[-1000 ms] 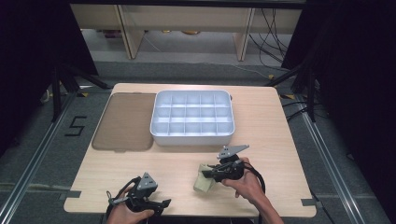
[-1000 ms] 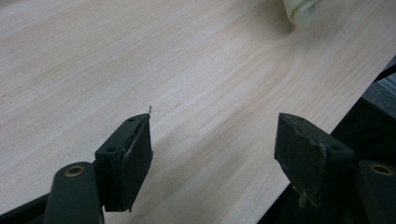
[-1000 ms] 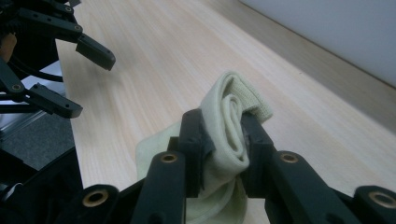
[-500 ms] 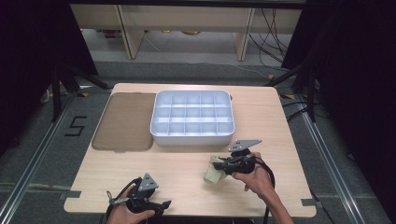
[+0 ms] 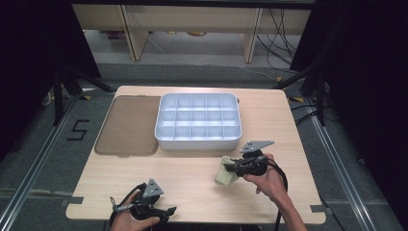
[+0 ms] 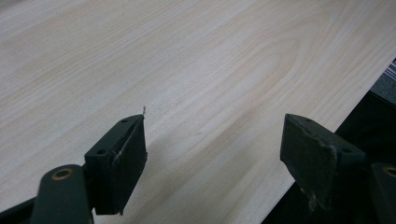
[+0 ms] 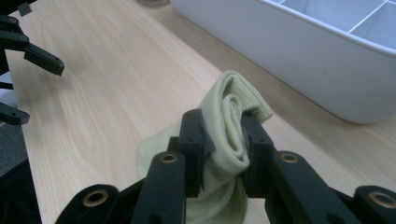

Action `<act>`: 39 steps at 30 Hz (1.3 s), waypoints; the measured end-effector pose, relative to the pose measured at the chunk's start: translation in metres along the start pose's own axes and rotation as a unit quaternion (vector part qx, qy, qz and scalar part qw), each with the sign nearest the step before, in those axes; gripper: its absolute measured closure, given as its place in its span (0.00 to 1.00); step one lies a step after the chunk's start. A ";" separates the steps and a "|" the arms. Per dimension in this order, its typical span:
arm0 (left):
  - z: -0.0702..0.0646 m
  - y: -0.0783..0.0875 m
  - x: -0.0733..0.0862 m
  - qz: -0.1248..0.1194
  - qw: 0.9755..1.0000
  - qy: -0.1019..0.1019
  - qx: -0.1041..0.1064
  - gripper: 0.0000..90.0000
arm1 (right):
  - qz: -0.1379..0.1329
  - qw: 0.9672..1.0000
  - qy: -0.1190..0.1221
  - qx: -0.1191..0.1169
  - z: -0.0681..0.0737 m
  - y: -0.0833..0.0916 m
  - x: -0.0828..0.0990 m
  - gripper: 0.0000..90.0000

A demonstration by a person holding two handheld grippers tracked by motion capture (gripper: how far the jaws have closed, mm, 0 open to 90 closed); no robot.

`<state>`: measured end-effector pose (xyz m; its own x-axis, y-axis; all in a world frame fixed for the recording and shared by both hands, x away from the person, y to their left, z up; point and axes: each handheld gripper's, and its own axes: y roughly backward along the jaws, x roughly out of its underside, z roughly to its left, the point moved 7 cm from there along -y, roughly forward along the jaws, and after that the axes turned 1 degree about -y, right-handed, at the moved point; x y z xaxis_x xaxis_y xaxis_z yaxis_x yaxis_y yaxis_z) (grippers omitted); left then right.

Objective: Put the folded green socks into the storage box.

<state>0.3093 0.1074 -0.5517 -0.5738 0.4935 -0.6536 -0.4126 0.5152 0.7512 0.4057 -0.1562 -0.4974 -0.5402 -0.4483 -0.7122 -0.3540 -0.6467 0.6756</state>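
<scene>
Left gripper (image 5: 166,211): black frame near the wooden table's (image 5: 192,173) front edge, grey three-cornered plate on top, black cable looping at its rear.
Left gripper pads (image 6: 128,158): flat black blocks with worn, chipped edges, small screw holes on their tops, a brass-coloured rivet at the linkage.
Right gripper (image 5: 226,167): black body above the table's right half, grey three-cornered plate, black cable trailing off the front edge.
Right gripper linkage: black bars joined by brass-coloured rivets.
Forearms: bare, no sleeves.

A lab-style recording bay. Around the wooden table (image 5: 192,168), black curtains (image 5: 365,62) hang at both sides. Cables (image 5: 284,29) trail over the grey floor (image 5: 202,74) behind it.
</scene>
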 end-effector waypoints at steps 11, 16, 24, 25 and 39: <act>0.002 -0.001 0.001 0.001 1.000 -0.002 -0.007 0.25 | -0.007 1.000 -0.007 0.015 -0.011 0.011 -0.003 0.83; 0.002 -0.002 0.001 0.003 1.000 -0.002 -0.007 0.25 | -0.007 1.000 -0.007 0.021 -0.017 0.013 -0.003 0.83; 0.003 -0.002 0.001 0.001 1.000 -0.004 -0.009 0.25 | -0.007 0.999 -0.010 0.030 -0.026 0.017 -0.007 0.83; 0.002 -0.002 0.001 0.003 1.000 -0.003 -0.007 0.25 | -0.008 0.999 -0.015 0.031 -0.026 0.017 -0.008 0.83; 0.001 -0.002 0.001 0.004 1.000 -0.005 -0.005 0.25 | 0.011 0.999 -0.022 0.043 -0.038 0.023 -0.020 0.83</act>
<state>0.3102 0.1075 -0.5545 -0.5695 0.5052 -0.6484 -0.4147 0.5045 0.7573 0.4375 -0.1856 -0.4746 -0.5804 -0.4336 -0.6892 -0.4046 -0.5809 0.7063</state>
